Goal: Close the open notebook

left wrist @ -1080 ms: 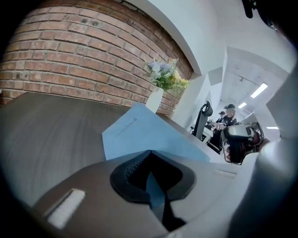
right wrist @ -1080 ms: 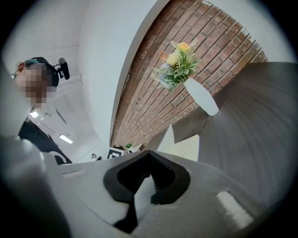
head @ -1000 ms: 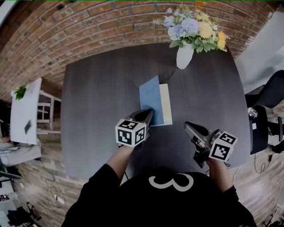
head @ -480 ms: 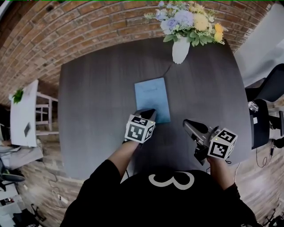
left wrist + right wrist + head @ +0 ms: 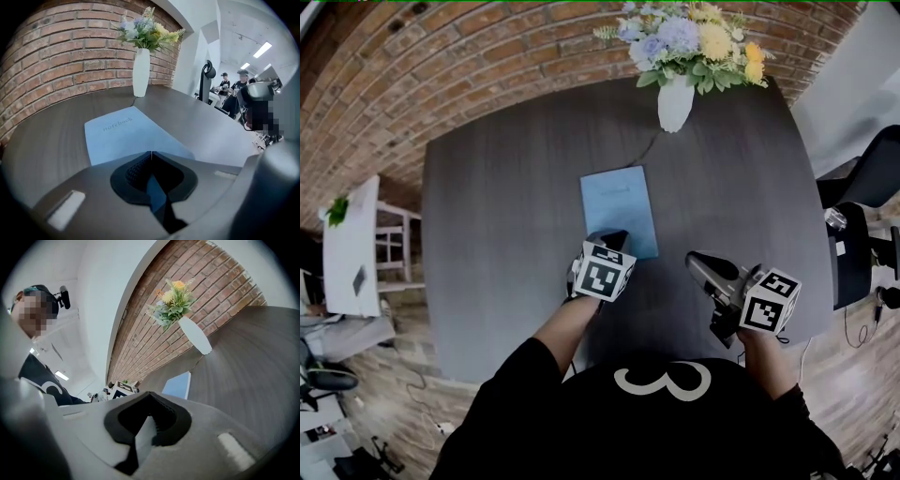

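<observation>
The notebook lies closed on the dark table, light blue cover up, with "notebook" printed on it in the left gripper view. My left gripper is shut and empty, its tips just over the notebook's near edge. My right gripper hovers off to the right of the book, shut, with nothing in it. From there the notebook shows as a blue patch ahead to the left.
A white vase of flowers stands at the table's far edge, just beyond the notebook. A black chair is off the right side and a white side table off the left. A brick wall runs behind.
One second ago the cover stood half raised with the cream pages showing; now the notebook lies flat and closed. My left gripper has drawn back a little; the right has barely moved.
</observation>
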`<state>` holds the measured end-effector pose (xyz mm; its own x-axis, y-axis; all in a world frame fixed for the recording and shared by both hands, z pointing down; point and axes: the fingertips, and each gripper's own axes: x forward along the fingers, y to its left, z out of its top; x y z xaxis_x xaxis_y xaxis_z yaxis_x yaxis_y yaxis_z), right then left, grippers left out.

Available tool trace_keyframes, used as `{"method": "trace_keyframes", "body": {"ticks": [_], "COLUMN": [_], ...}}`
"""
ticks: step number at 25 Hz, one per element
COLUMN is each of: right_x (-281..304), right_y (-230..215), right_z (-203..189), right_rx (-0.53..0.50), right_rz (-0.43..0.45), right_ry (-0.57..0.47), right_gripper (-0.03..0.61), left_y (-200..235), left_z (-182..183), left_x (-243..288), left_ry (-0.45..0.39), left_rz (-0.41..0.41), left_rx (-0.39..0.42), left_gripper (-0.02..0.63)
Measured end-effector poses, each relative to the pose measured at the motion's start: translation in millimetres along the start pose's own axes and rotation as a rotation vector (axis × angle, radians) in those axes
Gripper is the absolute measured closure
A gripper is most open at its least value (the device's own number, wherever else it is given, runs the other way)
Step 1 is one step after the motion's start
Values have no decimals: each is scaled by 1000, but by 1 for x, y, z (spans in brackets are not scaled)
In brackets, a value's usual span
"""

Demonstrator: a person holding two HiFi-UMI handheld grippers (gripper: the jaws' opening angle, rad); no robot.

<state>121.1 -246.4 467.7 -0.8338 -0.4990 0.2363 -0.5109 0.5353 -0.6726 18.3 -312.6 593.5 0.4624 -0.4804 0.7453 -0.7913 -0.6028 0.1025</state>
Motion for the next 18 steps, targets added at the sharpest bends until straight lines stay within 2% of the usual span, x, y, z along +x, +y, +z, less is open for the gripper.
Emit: {"method": "trace_keyframes", "body": {"ticks": [8,18], "right_x": [-6,-20], "right_y": [11,48], "right_z": [0,4], "right_rx": [-19,-80], "right_rz": [-4,-13], "right_ry": [-14,-76], "right_gripper": [578,578], "left_y": [0,-23], "left_z": [3,26], "left_x": [-4,-65], "left_ry": [-27,-165], "left_rz": [-4,-49], "left_rx": [-12,-42], "left_gripper": [597,598]}}
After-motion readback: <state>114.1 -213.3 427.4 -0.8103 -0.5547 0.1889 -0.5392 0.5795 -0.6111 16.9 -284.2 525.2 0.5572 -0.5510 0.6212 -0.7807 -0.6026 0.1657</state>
